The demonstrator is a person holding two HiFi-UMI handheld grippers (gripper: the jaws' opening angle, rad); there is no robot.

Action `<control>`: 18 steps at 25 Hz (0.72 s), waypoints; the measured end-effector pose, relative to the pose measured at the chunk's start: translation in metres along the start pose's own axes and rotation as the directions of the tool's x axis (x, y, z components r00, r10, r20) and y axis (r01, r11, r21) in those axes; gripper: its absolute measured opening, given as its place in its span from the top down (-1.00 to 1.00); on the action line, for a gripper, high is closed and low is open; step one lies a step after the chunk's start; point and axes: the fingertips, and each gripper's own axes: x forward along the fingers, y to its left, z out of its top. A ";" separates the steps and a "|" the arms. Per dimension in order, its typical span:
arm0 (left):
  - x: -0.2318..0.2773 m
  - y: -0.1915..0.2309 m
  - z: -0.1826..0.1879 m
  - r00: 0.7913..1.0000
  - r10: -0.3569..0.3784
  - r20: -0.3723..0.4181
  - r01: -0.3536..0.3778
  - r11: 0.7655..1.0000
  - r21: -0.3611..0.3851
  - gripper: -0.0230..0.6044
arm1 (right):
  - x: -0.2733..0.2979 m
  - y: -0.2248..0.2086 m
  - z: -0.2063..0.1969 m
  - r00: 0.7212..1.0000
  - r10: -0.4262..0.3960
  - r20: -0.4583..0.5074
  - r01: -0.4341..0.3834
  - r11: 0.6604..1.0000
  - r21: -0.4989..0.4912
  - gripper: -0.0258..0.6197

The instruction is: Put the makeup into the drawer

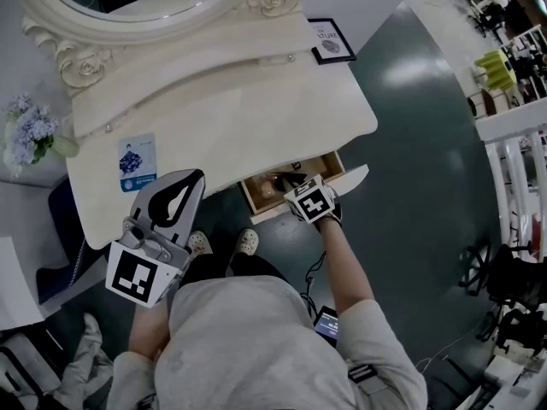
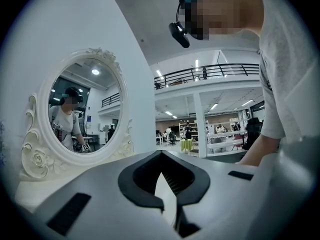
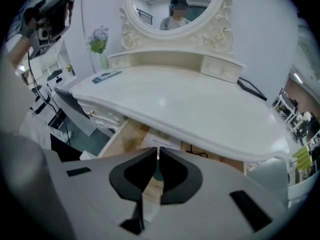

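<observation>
The wooden drawer (image 1: 253, 196) stands pulled out under the white vanity table (image 1: 256, 118). My right gripper (image 1: 291, 184) points down into it, and in the right gripper view its jaws (image 3: 157, 150) are shut tip to tip with nothing between them. A white card (image 3: 159, 142) and a small teal item (image 3: 157, 171) lie on the drawer (image 3: 125, 136) floor below the jaws. What else is in the drawer I cannot make out. My left gripper (image 1: 197, 178) hovers at the table's front edge, left of the drawer, shut and empty (image 2: 160, 153), facing the oval mirror (image 2: 75, 119).
A blue packet (image 1: 137, 162) lies on the tabletop's left part, also in the right gripper view (image 3: 106, 75). A framed sign (image 1: 329, 41) leans at the back right. A vase of flowers (image 1: 30, 135) stands left of the table. The person's feet (image 1: 246, 243) are below the drawer.
</observation>
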 end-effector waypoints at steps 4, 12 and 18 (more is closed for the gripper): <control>-0.002 -0.001 0.004 1.000 -0.021 0.013 0.021 1.000 0.005 0.89 | -0.022 0.004 0.016 0.992 -0.029 0.124 0.019 0.997 0.081 0.84; -0.005 0.001 0.017 0.996 -0.051 0.067 0.051 0.999 0.007 0.89 | -0.072 0.027 0.061 0.932 -0.105 0.346 0.043 0.982 0.181 0.84; -0.006 0.010 0.040 0.985 -0.046 0.167 0.045 0.999 0.010 0.89 | -0.109 0.041 0.094 0.867 -0.149 0.475 0.047 0.975 0.219 0.84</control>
